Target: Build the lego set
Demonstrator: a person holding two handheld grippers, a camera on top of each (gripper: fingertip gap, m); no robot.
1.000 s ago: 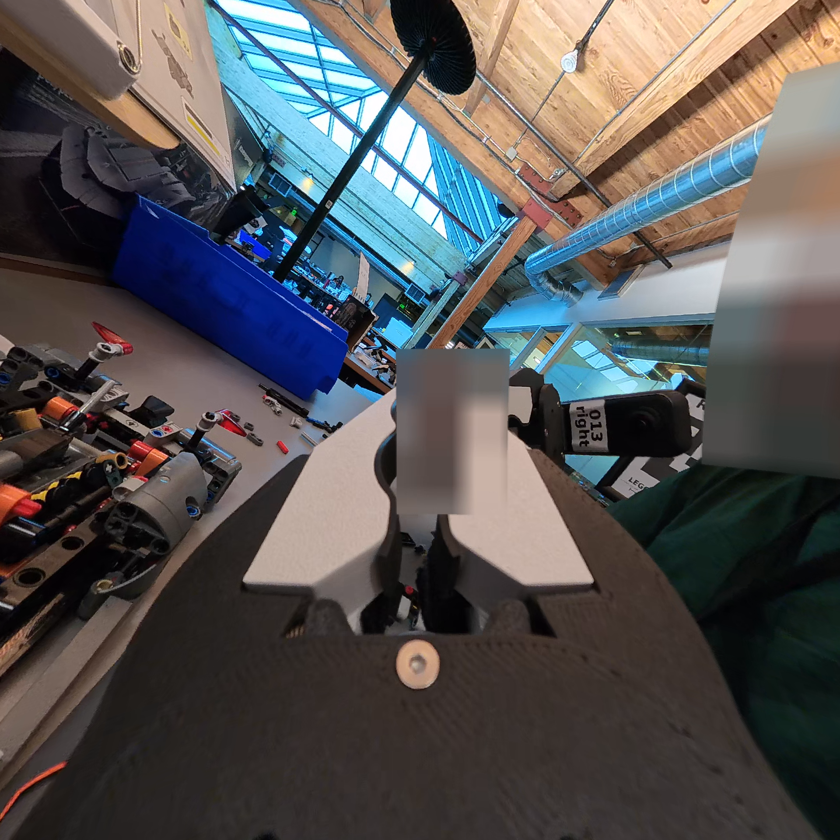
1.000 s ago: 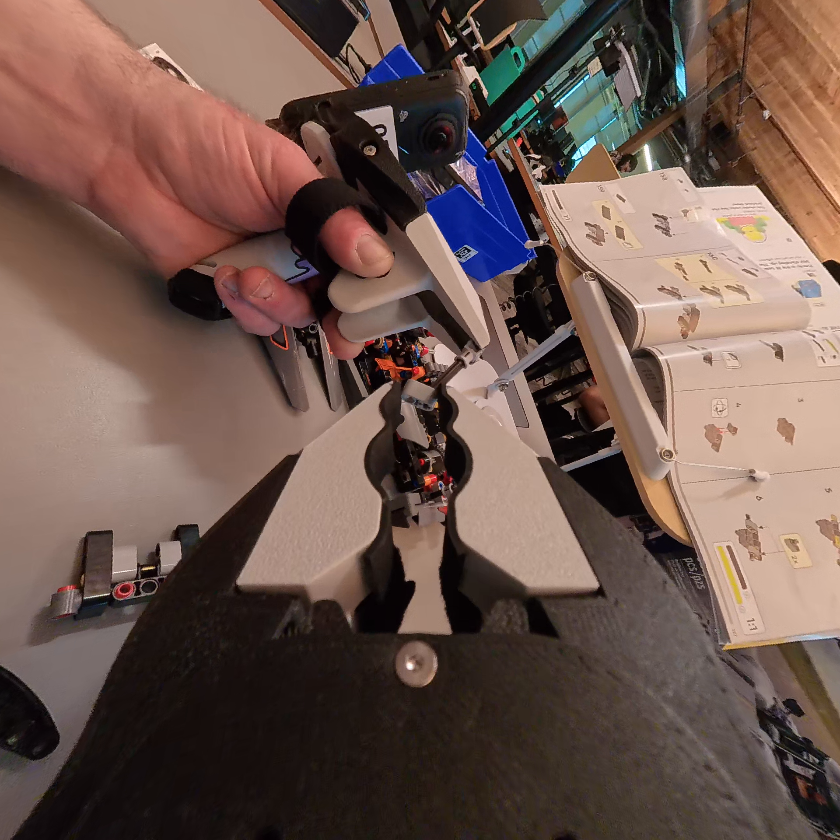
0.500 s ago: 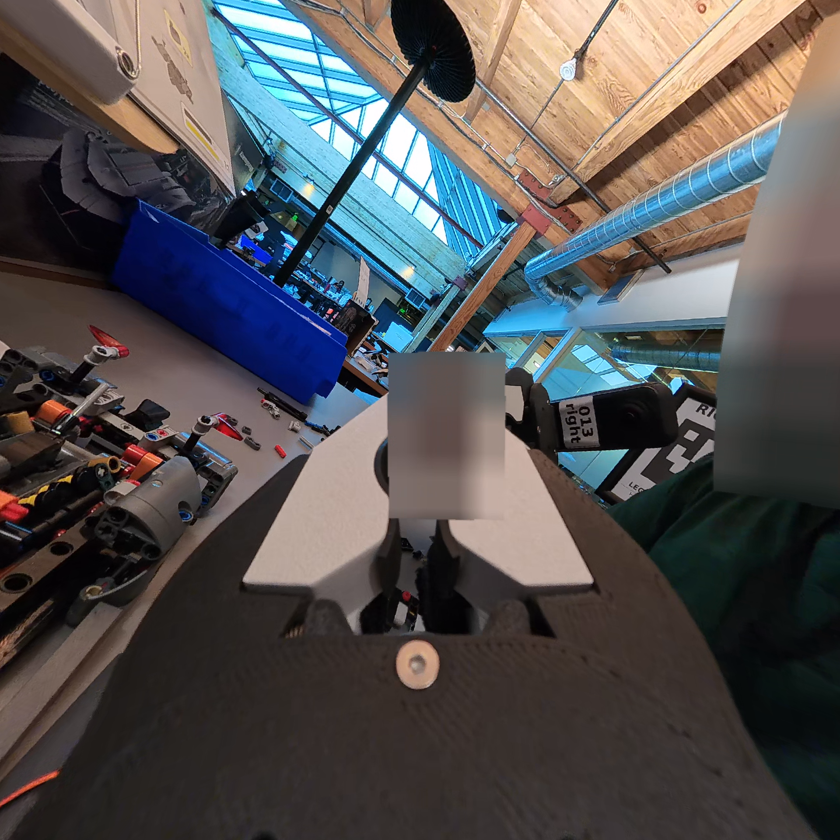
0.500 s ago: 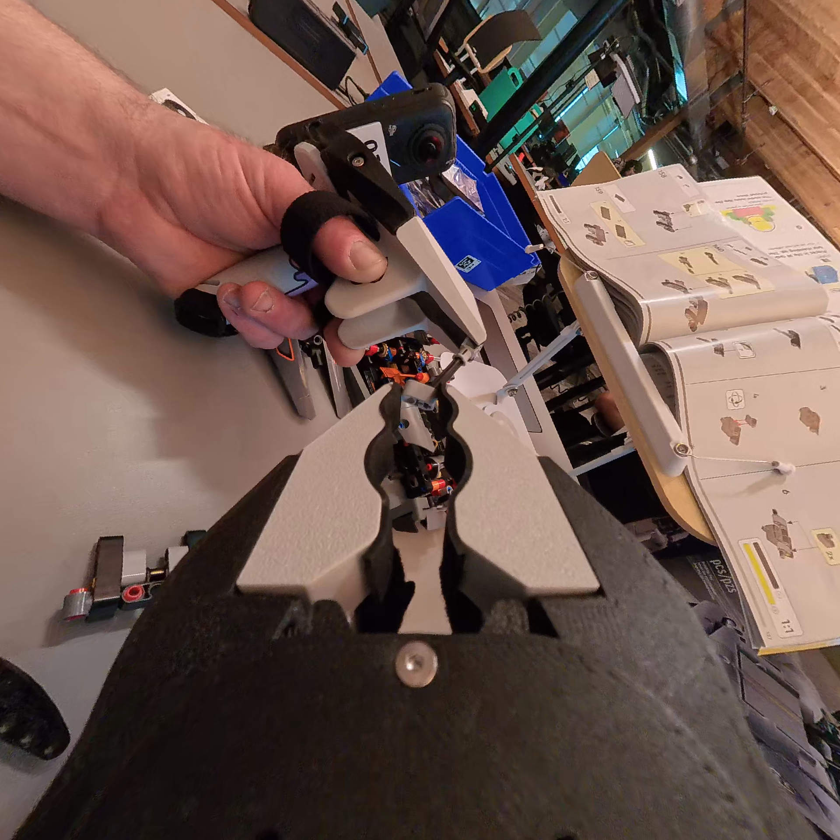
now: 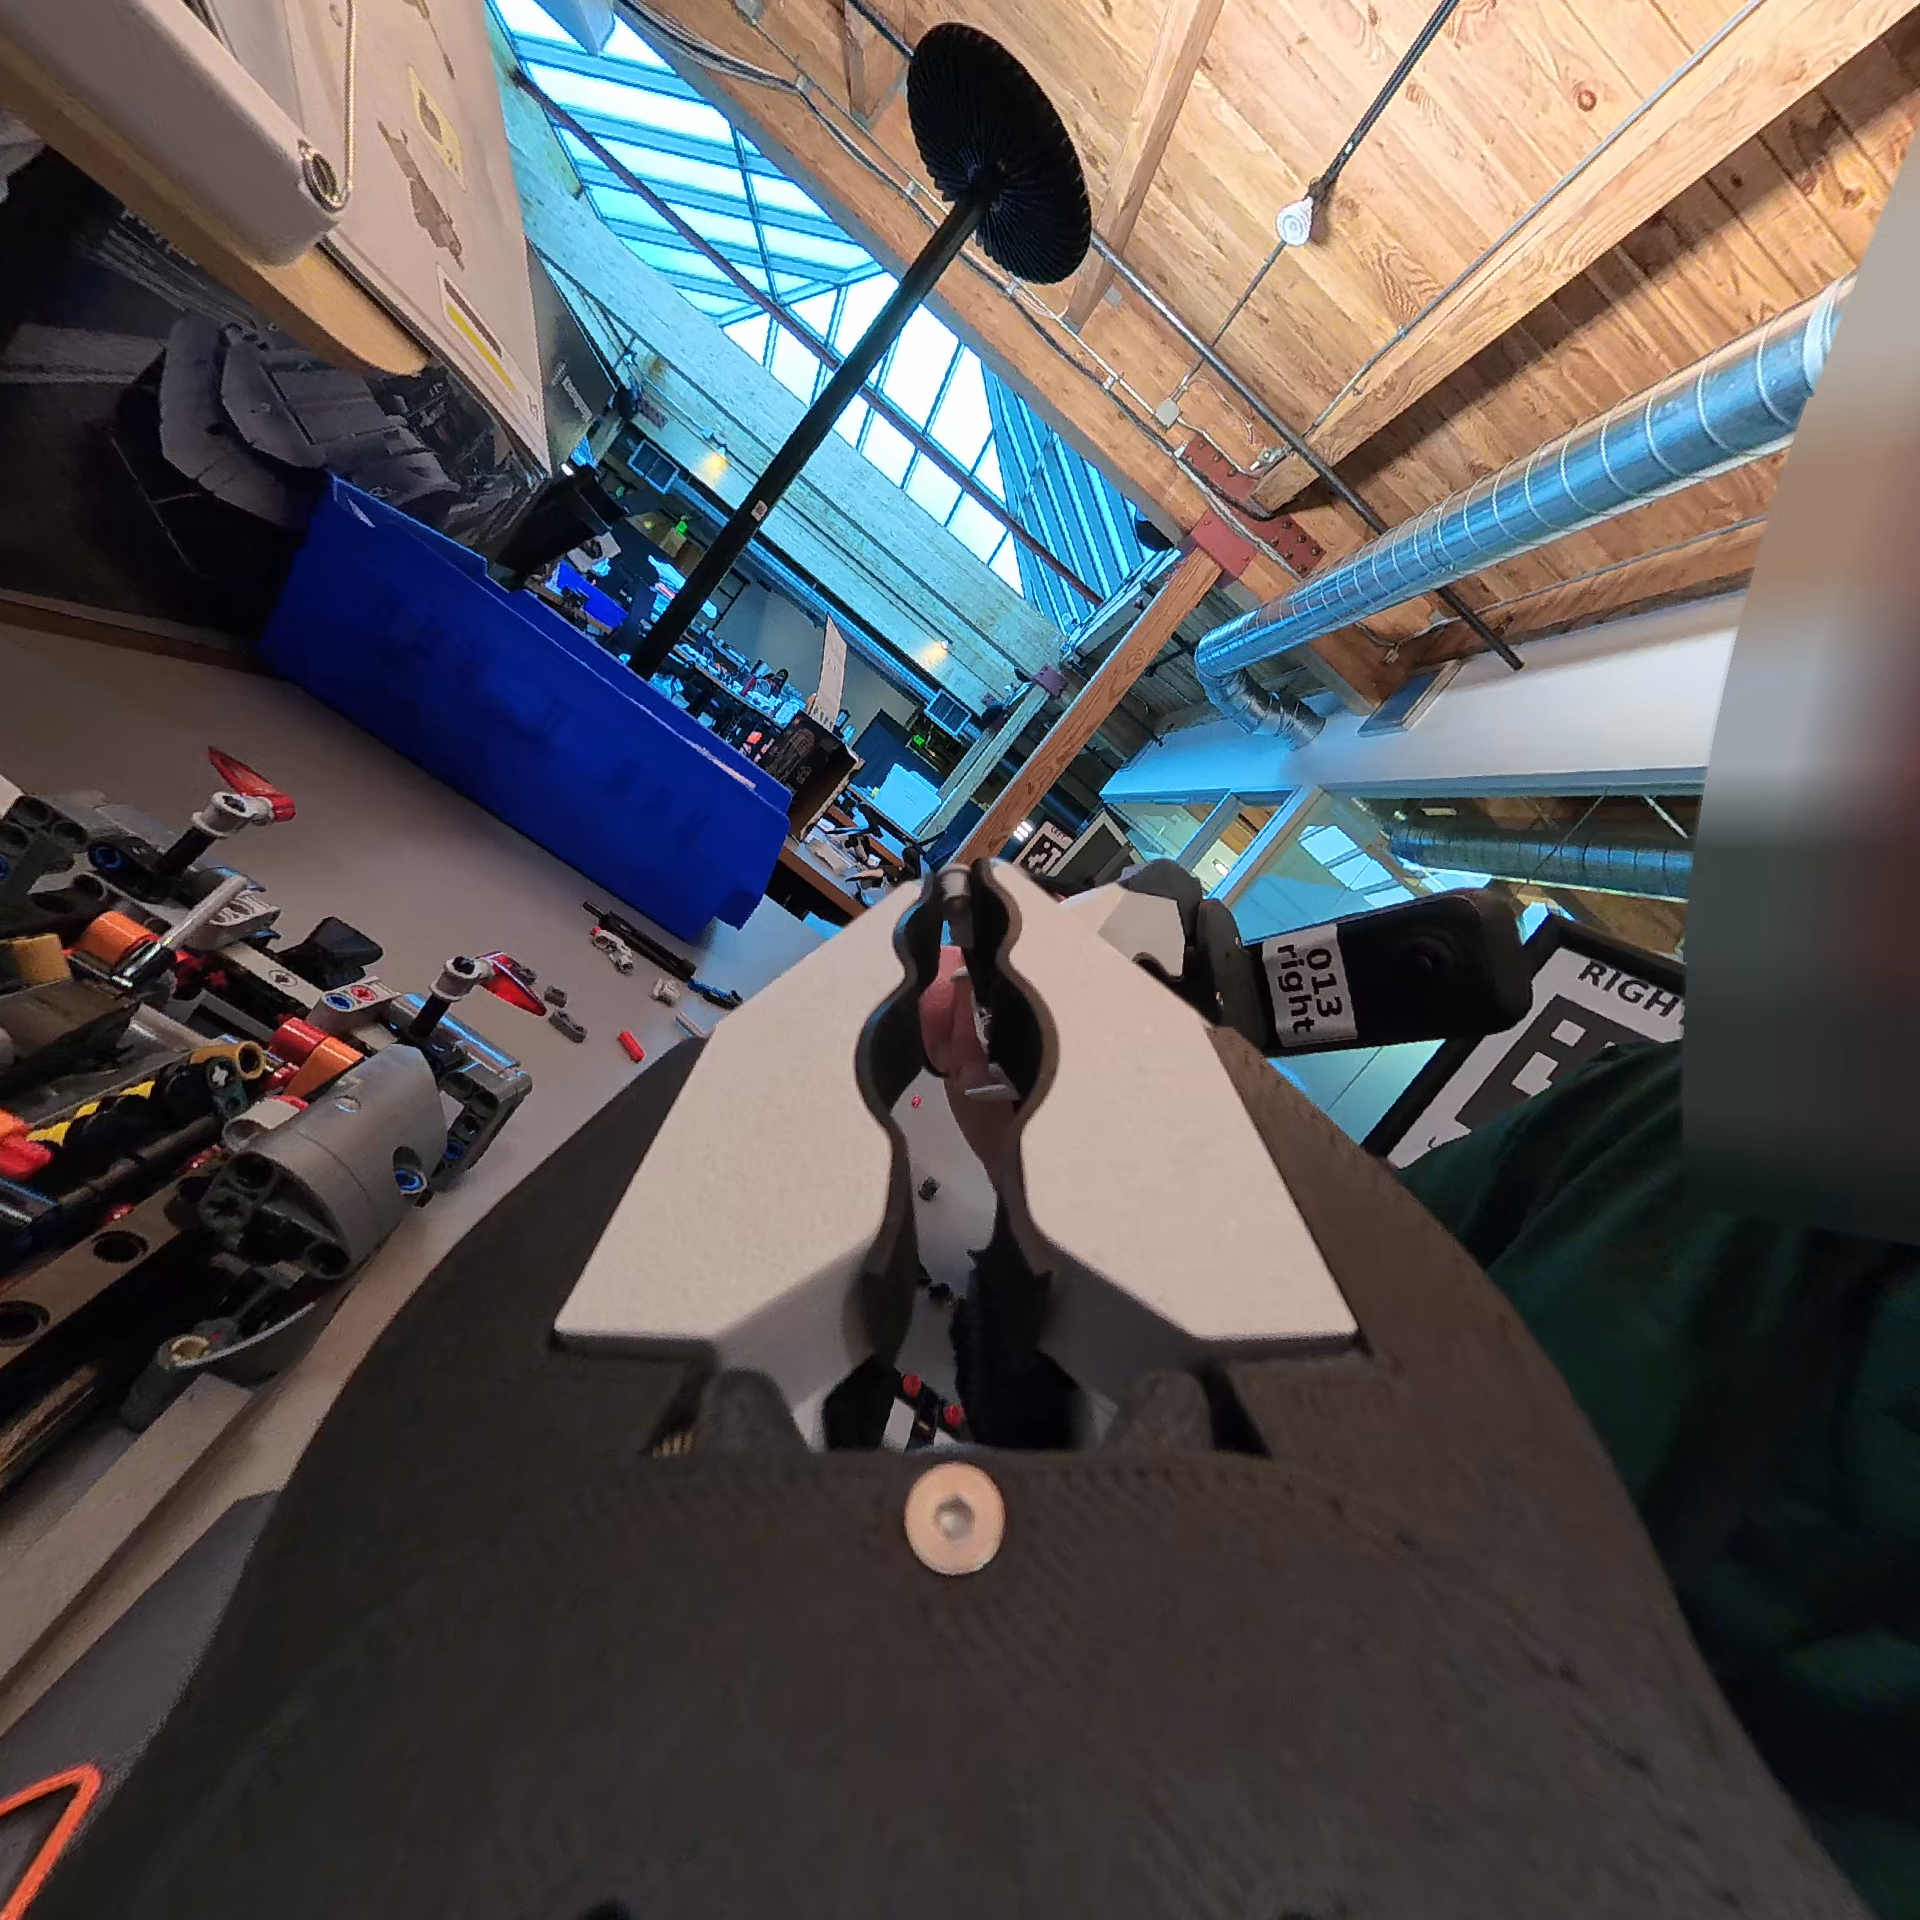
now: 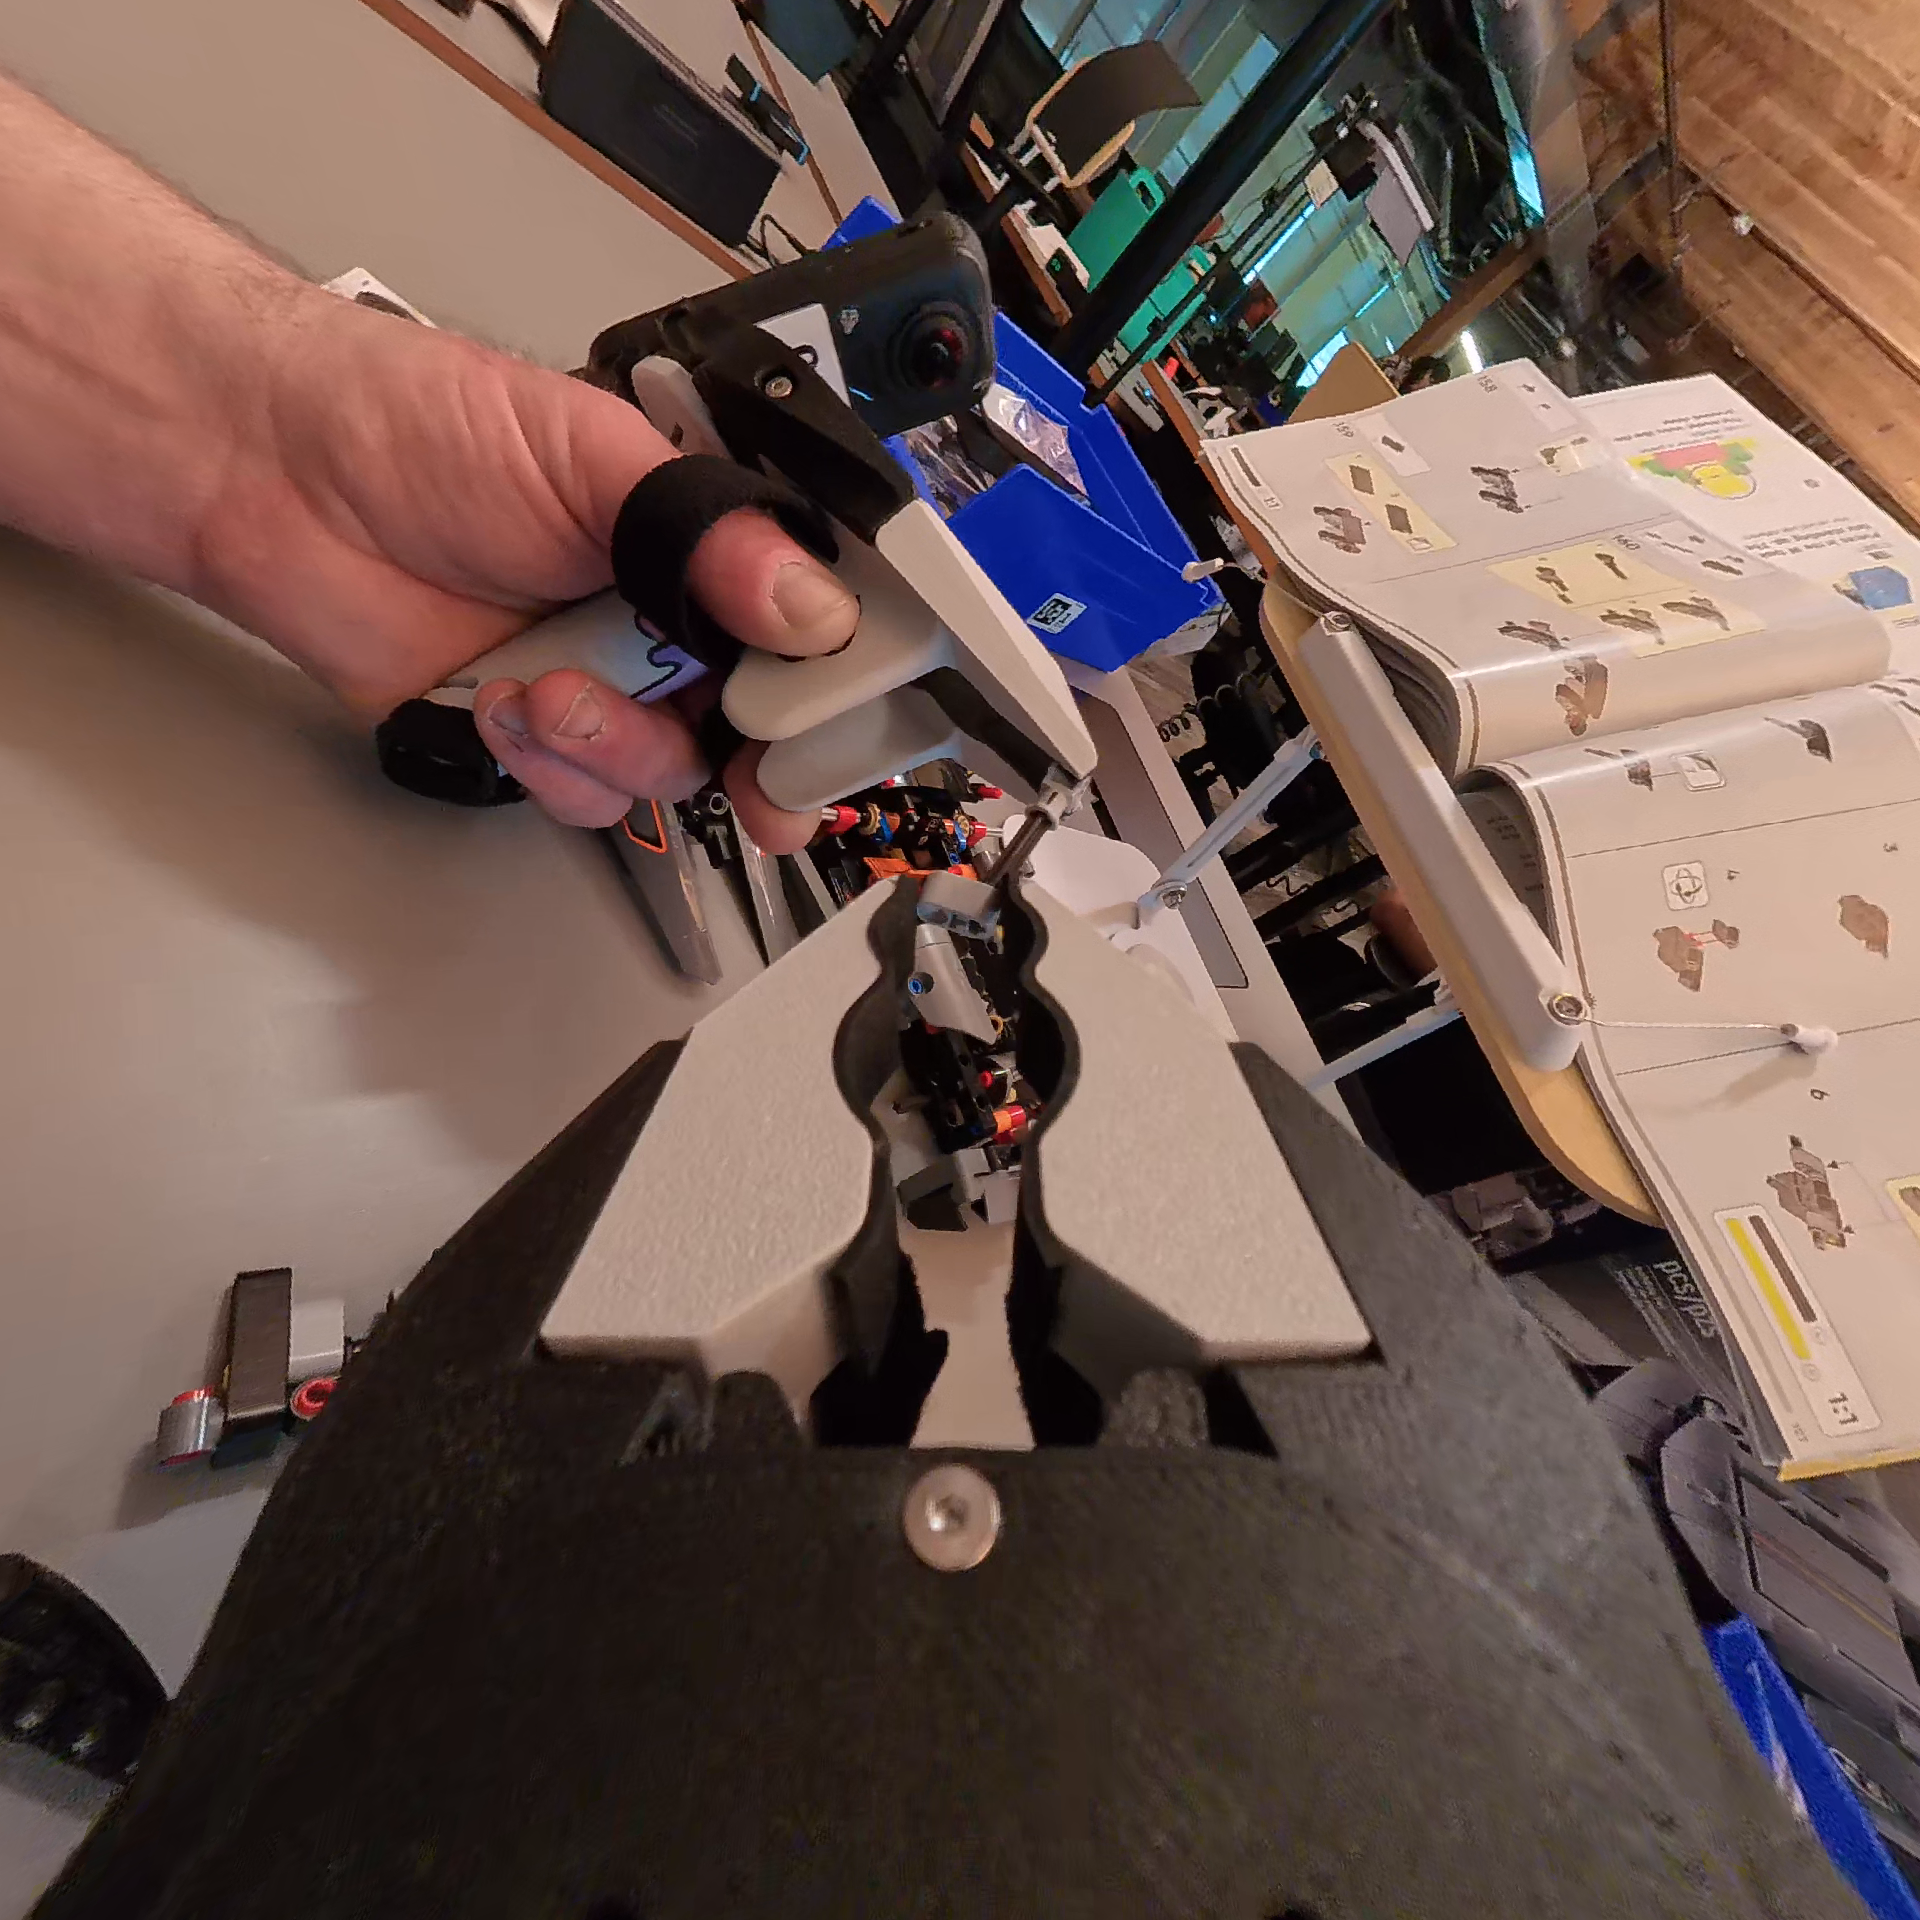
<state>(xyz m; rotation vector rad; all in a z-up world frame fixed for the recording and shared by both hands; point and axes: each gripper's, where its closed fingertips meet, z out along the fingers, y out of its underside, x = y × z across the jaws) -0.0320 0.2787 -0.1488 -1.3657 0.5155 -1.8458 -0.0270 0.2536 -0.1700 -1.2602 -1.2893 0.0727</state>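
In the left wrist view the left gripper [image 5: 961, 904] points up toward the ceiling, its fingers nearly together on a thin dark axle [image 5: 954, 896] at the tips, while the big lego model [image 5: 208, 1122] lies on the table [image 5: 416, 862] at lower left, with loose pieces [image 5: 623, 987] near a blue bin [image 5: 520, 707].

In the right wrist view the right gripper [image 6: 961, 914] is closed on a small grey-and-black assembly [image 6: 961, 1039] between its fingers, and the axle [image 6: 1023, 842] runs from that assembly's top connector up to the left gripper's [image 6: 1070, 769] tips, held in a hand [image 6: 416, 540]. A manual [image 6: 1662, 831] lies open at right, and a small sub-build [image 6: 249, 1361] rests on the table at lower left.
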